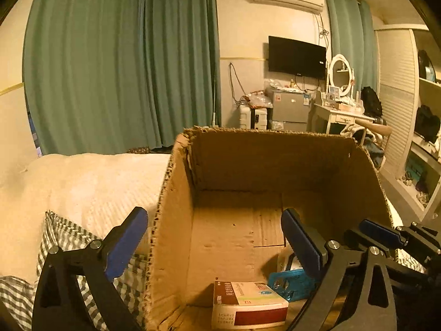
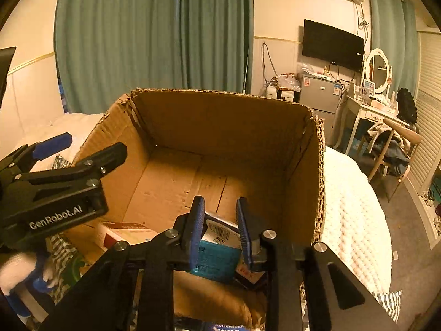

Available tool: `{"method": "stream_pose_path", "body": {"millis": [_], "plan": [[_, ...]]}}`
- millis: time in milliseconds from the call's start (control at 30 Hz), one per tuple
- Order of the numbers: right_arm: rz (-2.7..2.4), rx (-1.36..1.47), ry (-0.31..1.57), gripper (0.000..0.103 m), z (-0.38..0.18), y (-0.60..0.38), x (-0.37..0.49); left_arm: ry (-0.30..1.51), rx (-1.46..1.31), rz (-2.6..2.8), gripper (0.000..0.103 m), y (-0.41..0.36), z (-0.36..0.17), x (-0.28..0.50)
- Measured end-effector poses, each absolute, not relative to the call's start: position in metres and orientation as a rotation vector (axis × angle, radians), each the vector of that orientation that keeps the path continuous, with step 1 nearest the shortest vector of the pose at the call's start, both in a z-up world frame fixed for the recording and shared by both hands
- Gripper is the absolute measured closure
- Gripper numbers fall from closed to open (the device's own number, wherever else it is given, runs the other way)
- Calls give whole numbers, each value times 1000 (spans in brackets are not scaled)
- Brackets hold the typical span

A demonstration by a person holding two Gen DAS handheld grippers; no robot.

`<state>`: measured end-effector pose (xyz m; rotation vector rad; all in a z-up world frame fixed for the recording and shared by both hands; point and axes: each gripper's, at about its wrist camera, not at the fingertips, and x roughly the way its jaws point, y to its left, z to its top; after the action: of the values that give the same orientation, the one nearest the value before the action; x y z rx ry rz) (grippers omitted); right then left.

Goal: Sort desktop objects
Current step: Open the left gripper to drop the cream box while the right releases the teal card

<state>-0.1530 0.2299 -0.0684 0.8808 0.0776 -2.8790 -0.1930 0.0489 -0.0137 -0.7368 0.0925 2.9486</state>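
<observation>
My right tool [image 2: 220, 227] clenched on teal packet [image 2: 217, 259] over cardboard box [image 2: 220, 121]; my left tool [image 1: 215, 245] spread wide, empty.

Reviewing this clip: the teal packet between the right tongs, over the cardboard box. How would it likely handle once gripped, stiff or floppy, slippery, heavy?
The teal packet looks flat and thin, so it is probably light and may flex somewhat. Its surface seems glossy with a barcode label, so it might slide between the right tongs if held loosely. Released, it would likely drop flat into the cardboard box rather than roll.

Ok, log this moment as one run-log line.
left gripper: open, empty | right gripper: shut on teal packet over cardboard box | red-white carton: in box
</observation>
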Motion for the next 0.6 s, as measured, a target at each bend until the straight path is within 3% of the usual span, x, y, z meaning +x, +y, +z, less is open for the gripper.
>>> {"method": "stream_pose_path", "body": {"millis": [167,600], "plan": [[-2874,885,80,79,-63,227,-142,92,-724,2963,0,45,-3,-184],[-2888,856,62,48,-46,221,-104,48,-677,3004,0,27,20,-142]]}}
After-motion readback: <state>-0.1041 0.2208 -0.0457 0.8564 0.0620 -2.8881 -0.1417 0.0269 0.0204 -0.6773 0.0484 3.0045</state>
